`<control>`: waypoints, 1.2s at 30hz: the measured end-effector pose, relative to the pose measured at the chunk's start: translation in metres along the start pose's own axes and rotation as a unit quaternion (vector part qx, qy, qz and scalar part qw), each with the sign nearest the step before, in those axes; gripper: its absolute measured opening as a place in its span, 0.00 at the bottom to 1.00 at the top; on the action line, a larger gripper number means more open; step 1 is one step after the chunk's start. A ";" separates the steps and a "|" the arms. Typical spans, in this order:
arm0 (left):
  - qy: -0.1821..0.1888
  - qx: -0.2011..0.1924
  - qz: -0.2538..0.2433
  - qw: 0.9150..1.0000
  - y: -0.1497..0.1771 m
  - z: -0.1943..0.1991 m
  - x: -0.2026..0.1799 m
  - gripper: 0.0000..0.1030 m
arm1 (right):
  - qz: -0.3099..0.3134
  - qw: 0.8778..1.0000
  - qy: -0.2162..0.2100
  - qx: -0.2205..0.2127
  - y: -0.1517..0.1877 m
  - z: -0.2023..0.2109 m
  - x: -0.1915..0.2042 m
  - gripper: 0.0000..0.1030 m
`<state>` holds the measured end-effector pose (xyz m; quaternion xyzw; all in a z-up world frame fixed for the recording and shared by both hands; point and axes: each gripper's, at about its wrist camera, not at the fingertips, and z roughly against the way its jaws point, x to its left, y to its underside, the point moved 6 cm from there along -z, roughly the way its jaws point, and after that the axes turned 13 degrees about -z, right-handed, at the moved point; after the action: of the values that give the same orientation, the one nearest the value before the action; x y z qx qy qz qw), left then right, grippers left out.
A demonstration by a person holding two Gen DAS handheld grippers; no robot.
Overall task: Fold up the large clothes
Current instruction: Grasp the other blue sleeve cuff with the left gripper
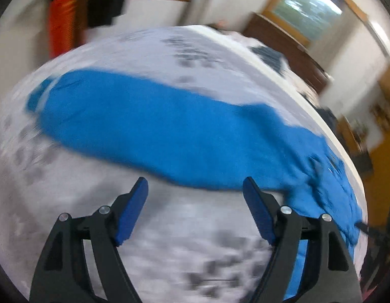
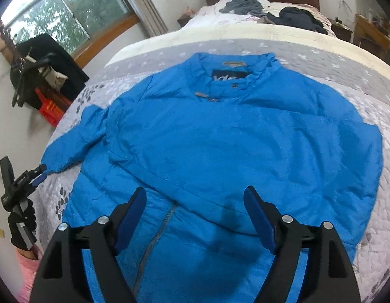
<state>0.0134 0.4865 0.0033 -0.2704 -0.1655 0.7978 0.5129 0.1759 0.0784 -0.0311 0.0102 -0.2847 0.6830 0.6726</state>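
We note the blue jacket (image 2: 220,136) lying flat, collar away from us, on the grey quilted bed (image 2: 371,80), our right gripper (image 2: 195,199) hanging spread wide over its hem, our left gripper (image 1: 195,189) likewise wide and empty beside its sleeve (image 2: 71,141).

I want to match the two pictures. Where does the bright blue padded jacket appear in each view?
Left wrist view: the bright blue padded jacket stretches as a blurred band across the middle, beyond the open left hand-held gripper.
Right wrist view: it fills the centre, collar far, under the open right hand-held gripper.
Shared landmark: the grey quilted bedspread beneath.
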 end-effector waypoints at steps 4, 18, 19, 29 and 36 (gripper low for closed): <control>0.008 0.004 0.081 0.997 0.001 -0.013 0.054 0.70 | -0.001 1.000 0.012 0.004 -0.002 -0.014 0.003 0.78; 0.020 -0.055 0.167 0.984 -0.049 -0.038 0.117 0.44 | -0.027 0.999 0.039 0.004 -0.006 -0.035 -0.018 0.78; 0.018 -0.057 0.171 0.983 -0.049 -0.040 0.120 0.41 | -0.026 0.999 0.041 0.004 -0.006 -0.036 -0.018 0.78; 0.011 -0.073 0.171 0.983 -0.048 -0.034 0.124 0.07 | -0.016 0.999 0.052 0.001 -0.004 -0.041 -0.018 0.78; -0.004 -0.105 0.125 0.987 -0.066 -0.005 0.091 0.04 | -0.026 0.999 0.025 -0.015 -0.005 -0.020 -0.019 0.77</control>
<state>0.0345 0.5968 0.0106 -0.3383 -0.2154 0.8349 0.3769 0.1893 0.0688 -0.0530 -0.0099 -0.2779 0.6608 0.6971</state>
